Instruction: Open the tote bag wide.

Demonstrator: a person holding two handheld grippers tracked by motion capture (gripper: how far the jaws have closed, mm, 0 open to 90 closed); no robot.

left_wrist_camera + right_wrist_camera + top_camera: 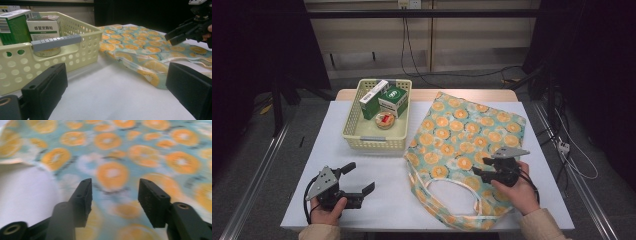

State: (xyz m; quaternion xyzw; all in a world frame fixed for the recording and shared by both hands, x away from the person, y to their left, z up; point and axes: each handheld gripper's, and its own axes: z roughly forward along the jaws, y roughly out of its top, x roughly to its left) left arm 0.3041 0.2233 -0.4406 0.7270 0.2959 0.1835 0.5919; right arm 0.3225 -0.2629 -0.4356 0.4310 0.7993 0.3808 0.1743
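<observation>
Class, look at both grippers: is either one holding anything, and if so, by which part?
Nothing is held. The right gripper hovers open over the orange-print bag; the left gripper rests open on the table.

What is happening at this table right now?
A person sits at a white table with a claw in each hand. The right claw hovers over a fabric bag printed with orange slices, which lies flat; its jaws are apart with nothing between them. The left claw rests open on the table, near a pale yellow basket. The basket holds two green and white boxes and a small round tin. Nothing is gripped at this moment.
</observation>
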